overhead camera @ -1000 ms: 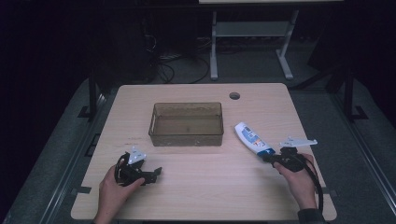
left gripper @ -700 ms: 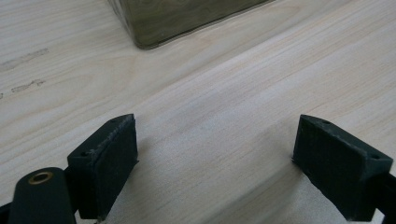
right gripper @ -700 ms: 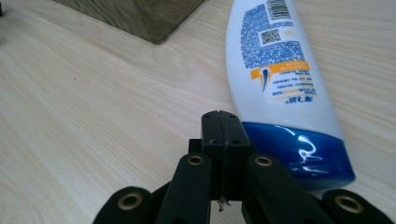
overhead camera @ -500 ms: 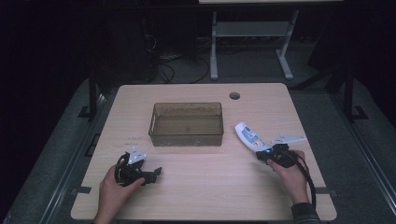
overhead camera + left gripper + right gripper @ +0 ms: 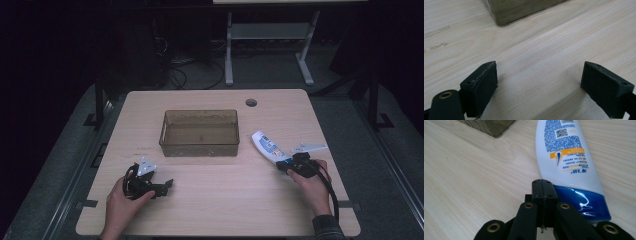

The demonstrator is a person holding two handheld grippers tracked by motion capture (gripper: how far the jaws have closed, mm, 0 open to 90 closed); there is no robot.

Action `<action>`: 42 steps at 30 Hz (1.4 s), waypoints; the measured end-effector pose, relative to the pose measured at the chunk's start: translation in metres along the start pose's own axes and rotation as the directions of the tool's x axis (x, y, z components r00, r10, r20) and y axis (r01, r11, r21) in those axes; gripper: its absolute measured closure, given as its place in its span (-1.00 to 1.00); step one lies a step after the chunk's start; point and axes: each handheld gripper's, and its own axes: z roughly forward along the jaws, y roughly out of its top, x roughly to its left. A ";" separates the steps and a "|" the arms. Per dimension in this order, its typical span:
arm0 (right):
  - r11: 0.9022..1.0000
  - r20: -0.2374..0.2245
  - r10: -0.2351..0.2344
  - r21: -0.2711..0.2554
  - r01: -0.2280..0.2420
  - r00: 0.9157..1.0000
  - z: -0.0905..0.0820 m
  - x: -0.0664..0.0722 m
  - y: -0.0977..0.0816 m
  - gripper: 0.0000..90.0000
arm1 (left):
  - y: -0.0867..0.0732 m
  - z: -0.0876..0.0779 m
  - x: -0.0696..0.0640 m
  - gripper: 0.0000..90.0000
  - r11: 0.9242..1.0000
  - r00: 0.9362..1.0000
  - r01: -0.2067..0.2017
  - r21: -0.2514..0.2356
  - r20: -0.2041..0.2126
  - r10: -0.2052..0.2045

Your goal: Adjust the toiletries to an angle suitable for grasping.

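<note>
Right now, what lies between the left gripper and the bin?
Nothing: bare table runs from the open left gripper to the bin, as the left gripper view shows.

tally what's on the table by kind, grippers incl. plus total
Bottles: 1, white bottle with a blue cap
Bins: 1, clear brownish bin
Handheld grippers: 2, left gripper and right gripper
Total: 4
</note>
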 end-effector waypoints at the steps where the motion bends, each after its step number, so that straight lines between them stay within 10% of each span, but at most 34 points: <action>1: 1.000 0.000 -0.001 0.000 0.001 1.000 0.000 0.000 0.000 1.00 | 0.000 0.000 0.000 -0.72 1.000 1.000 0.000 0.000 0.000 0.000; 42: 0.994 0.128 0.104 -0.029 -0.101 0.986 -0.007 -0.048 0.005 1.00 | 0.000 0.000 0.000 -0.72 1.000 1.000 0.003 -0.001 0.000 -0.003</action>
